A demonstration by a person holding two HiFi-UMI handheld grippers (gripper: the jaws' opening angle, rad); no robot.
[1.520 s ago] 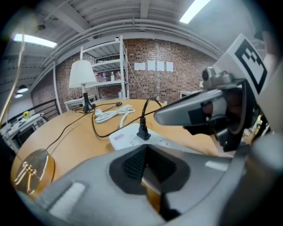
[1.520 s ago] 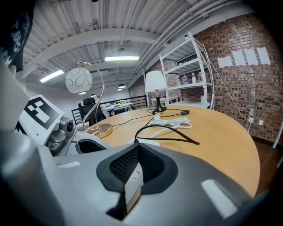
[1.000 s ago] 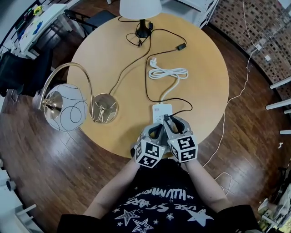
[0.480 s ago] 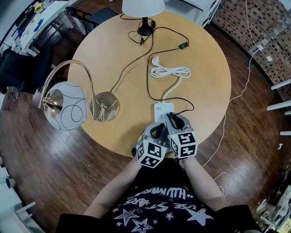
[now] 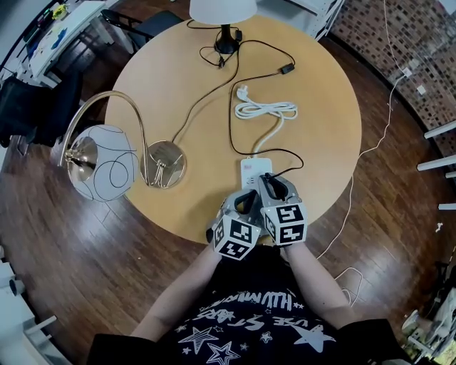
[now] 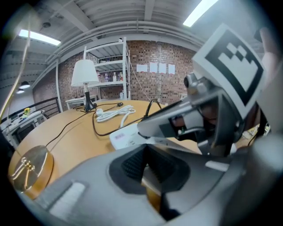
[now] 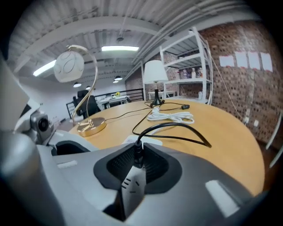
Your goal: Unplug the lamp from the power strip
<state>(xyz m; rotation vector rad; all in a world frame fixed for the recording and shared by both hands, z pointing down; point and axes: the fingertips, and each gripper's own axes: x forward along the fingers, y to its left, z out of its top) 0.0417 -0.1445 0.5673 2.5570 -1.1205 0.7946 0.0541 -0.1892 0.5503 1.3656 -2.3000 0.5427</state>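
A white power strip (image 5: 253, 168) lies near the table's front edge, also seen in the left gripper view (image 6: 126, 136). The black cord (image 5: 231, 121) runs from it to the white-shade lamp (image 5: 222, 11). My right gripper (image 5: 273, 187) is over the strip. Its jaws are closing, and the pads (image 7: 118, 164) press on the lamp's plug (image 7: 131, 187), whose cord rises between them. My left gripper (image 5: 244, 202) sits beside it at the strip's near end. Its jaws (image 6: 148, 165) are together with nothing seen between them.
The strip's white cable (image 5: 265, 110) lies coiled mid-table. A gold arc lamp with a glass globe (image 5: 107, 162) hangs over the left edge, its base (image 5: 165, 164) on the table. An inline switch (image 5: 285, 70) sits on the black cord. Wood floor surrounds the round table (image 5: 320, 128).
The right gripper's jaws have narrowed onto the plug. Both grippers have stayed at the strip's near end, barely shifting.
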